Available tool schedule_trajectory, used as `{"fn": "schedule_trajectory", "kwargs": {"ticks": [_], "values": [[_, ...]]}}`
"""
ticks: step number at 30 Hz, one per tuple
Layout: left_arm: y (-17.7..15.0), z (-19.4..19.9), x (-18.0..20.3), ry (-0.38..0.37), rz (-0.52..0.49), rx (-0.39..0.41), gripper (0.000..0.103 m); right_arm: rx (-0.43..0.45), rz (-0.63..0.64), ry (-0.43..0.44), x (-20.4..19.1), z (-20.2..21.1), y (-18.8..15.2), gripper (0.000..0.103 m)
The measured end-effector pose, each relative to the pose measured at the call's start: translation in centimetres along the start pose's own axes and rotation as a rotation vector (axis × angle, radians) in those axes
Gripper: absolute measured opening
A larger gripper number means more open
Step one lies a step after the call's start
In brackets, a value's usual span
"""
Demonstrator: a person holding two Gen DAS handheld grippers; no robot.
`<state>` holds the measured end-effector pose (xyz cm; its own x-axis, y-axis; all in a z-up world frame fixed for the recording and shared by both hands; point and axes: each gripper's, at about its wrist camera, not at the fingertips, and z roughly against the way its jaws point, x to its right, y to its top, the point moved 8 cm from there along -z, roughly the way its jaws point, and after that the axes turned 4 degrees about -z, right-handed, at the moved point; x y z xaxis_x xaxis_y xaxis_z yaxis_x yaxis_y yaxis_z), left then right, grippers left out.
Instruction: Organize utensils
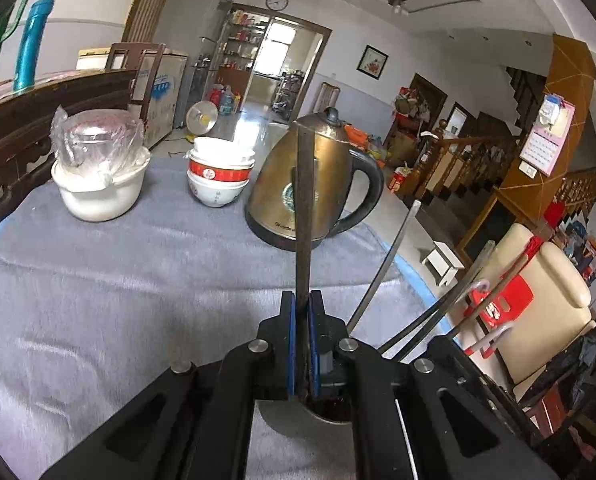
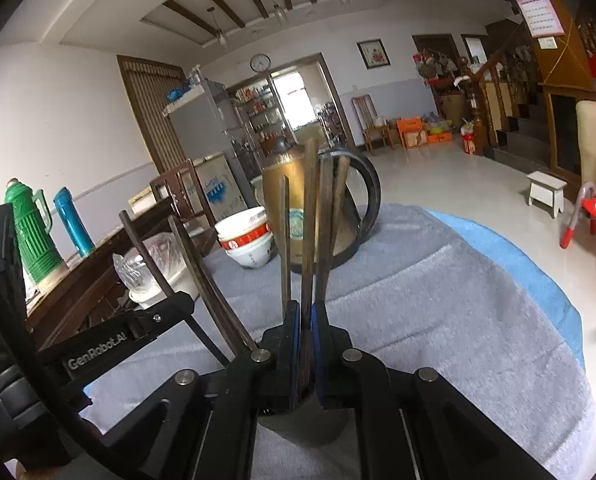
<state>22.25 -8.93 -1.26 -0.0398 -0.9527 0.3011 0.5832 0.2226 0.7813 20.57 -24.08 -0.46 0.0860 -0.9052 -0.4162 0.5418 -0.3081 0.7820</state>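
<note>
My left gripper (image 1: 302,300) is shut on one dark chopstick (image 1: 305,200) that stands upright, its lower end in a metal holder (image 1: 298,416) just below the jaws. Other chopsticks (image 1: 386,268) lean out to the right of it. My right gripper (image 2: 305,310) is shut on a dark chopstick (image 2: 309,216) standing in the same kind of holder (image 2: 289,424), with several more chopsticks (image 2: 326,220) upright beside it and others (image 2: 201,268) leaning left. The left gripper's black body (image 2: 97,348) shows at the left of the right wrist view.
A grey cloth (image 1: 117,264) covers the table. On it stand a brass kettle (image 1: 322,184), stacked red and white bowls (image 1: 219,176) and a white pot with a plastic-wrapped lid (image 1: 97,168). A dark wooden bench (image 1: 37,120) with flasks lies left. Chairs (image 1: 538,292) stand right.
</note>
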Motion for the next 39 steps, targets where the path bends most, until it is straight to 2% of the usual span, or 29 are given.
{"fn": "schedule_trajectory", "kwargs": {"ticks": [3,4,5,6,7,9,10,14,16,18,20,28,32,39], "values": [[0.1,0.5,-0.4,0.006,0.011,-0.002,0.010,0.000,0.002,-0.020,0.4,0.4,-0.1,0.009],[0.1,0.6,-0.7,0.008,0.016,-0.008,0.019,0.000,0.002,-0.022,0.4,0.5,-0.1,0.011],[0.1,0.9,-0.8,0.008,0.022,-0.012,0.026,0.002,0.003,-0.025,0.5,0.7,-0.1,0.017],[0.2,1.4,-1.1,0.007,0.030,-0.007,0.039,0.008,0.003,-0.028,0.5,1.1,0.0,0.028],[0.3,1.9,-1.3,0.012,0.035,0.003,0.045,0.014,0.001,-0.029,0.6,1.4,0.1,0.034],[0.6,3.1,-1.9,0.022,0.045,0.026,0.048,0.037,-0.007,-0.027,0.7,2.4,0.4,0.062],[0.6,3.7,-2.2,0.024,0.051,0.031,0.051,0.056,-0.007,-0.033,0.8,3.1,0.6,0.064],[0.4,5.8,-3.6,0.045,0.066,0.038,0.061,0.088,-0.003,-0.054,0.9,5.4,1.0,0.064],[0.0,6.8,-4.4,0.085,0.049,0.045,0.071,0.090,0.014,-0.066,1.0,6.5,0.7,0.066],[-0.9,7.6,-5.2,0.127,0.027,0.039,0.073,0.080,0.047,-0.095,1.2,7.4,-0.2,0.073],[-2.1,8.1,-6.1,0.157,0.008,0.017,0.074,0.056,0.082,-0.118,1.6,8.0,-1.5,0.075],[-6.4,9.0,-7.6,0.219,-0.035,-0.078,0.077,-0.070,0.165,-0.135,1.6,9.1,-6.6,0.075],[-6.3,9.7,-7.3,0.221,-0.060,-0.068,0.082,-0.093,0.189,-0.118,0.7,9.8,-7.6,0.079],[-5.6,11.5,-6.4,0.225,-0.106,-0.018,0.086,-0.084,0.228,-0.127,-0.6,10.9,-6.9,0.083]]}}
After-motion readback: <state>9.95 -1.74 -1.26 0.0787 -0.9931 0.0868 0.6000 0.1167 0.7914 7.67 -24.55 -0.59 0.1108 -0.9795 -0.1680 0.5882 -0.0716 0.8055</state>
